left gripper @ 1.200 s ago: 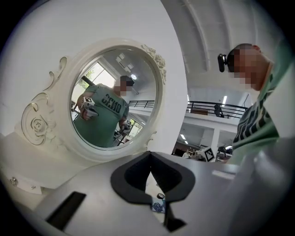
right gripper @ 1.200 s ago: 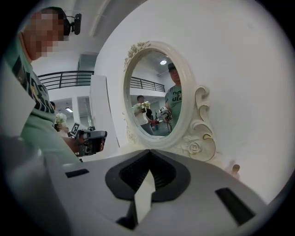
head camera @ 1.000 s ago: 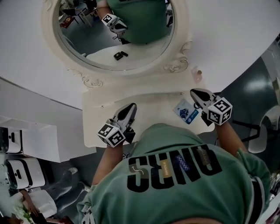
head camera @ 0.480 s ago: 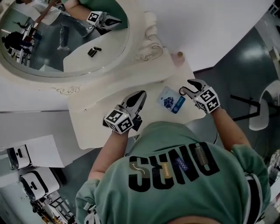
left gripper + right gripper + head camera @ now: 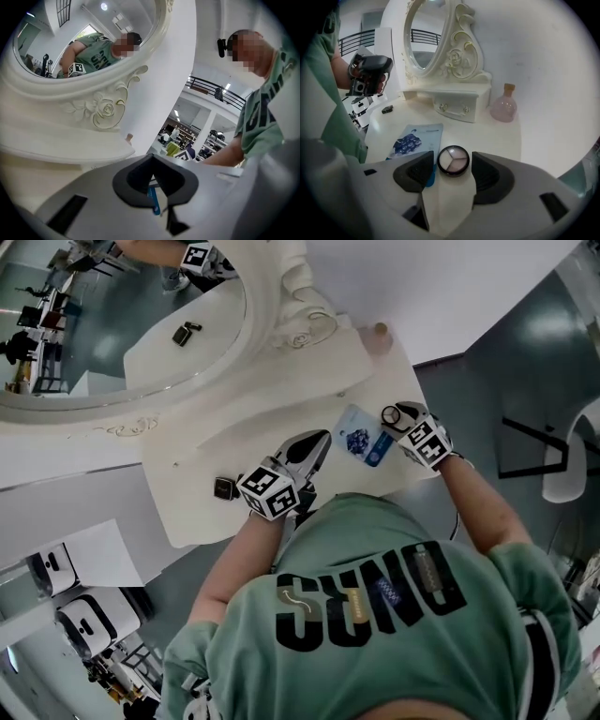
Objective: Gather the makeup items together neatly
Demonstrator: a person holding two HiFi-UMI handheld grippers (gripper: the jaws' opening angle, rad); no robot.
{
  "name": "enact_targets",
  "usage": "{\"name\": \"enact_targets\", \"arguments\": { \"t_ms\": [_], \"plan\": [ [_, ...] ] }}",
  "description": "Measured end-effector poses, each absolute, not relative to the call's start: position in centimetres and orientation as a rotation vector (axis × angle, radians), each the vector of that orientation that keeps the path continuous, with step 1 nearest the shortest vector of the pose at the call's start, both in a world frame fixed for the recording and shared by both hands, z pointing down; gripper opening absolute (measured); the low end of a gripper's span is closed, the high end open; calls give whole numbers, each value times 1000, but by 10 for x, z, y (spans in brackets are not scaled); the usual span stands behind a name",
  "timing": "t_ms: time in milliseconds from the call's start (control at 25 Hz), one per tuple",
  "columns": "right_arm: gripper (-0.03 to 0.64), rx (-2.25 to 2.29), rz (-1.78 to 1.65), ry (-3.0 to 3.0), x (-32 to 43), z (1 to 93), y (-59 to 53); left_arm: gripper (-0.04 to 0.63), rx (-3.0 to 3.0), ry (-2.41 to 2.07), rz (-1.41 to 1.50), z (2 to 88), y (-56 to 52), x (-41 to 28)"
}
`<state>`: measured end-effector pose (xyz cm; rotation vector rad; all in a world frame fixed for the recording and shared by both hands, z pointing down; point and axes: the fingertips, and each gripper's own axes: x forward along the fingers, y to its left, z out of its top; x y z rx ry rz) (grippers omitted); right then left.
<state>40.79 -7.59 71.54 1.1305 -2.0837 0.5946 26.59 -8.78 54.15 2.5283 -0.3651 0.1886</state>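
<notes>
Now our right gripper (image 5: 453, 180), jaws just opened wide, frames the palette (image 5: 453, 160) without pressing, likely to move it beside the sachet (image 5: 415, 140); our left gripper (image 5: 154, 180) is closed, empty.

A big oval mirror (image 5: 112, 324) has a cream frame with a carved rose (image 5: 107, 109) and swirls. Right under the mirror is a little drawer shelf (image 5: 452, 105) with 2 small knobs. The mirror stands at the back of a cream table (image 5: 187, 507). Behind the mirror is a plain white wall (image 5: 450, 287). To the right of the mirror, past the table edge, is a dark floor (image 5: 497, 381) with a white curved thing (image 5: 574, 470) on it. Down and left of the mirror stand white and black machines (image 5: 84, 624). Across the table from the mirror is a green shirt (image 5: 375, 634) with black letters.
</notes>
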Motion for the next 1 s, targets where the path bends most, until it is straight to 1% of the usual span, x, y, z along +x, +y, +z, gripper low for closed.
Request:
{"name": "enact_targets", "arguments": {
  "t_ms": [80,120,240,360,520,680,840,1000],
  "plan": [
    [232,1129,604,-2065,410,724,-75,-3,2526,-373,191,543,-86,261],
    [207,1132,607,-2064,411,726,-74,-3,2525,-379,190,543,-86,258],
    [204,1143,607,-2076,414,721,-76,-3,2524,-398,168,539,-85,245],
    [202,1183,580,-2115,404,689,-83,-3,2534,-419,131,531,-87,226],
    [202,1191,491,-2206,358,625,-107,-3,2566,-472,48,513,-99,182],
    [202,1146,411,-2284,275,577,-153,-3,2584,-564,-34,495,-123,109],
    [202,1090,372,-2353,162,550,-193,-2,2603,-644,-41,485,-142,13],
    [202,985,341,-2389,45,545,-227,-3,2599,-728,-62,478,-156,-84]
  ]
}}
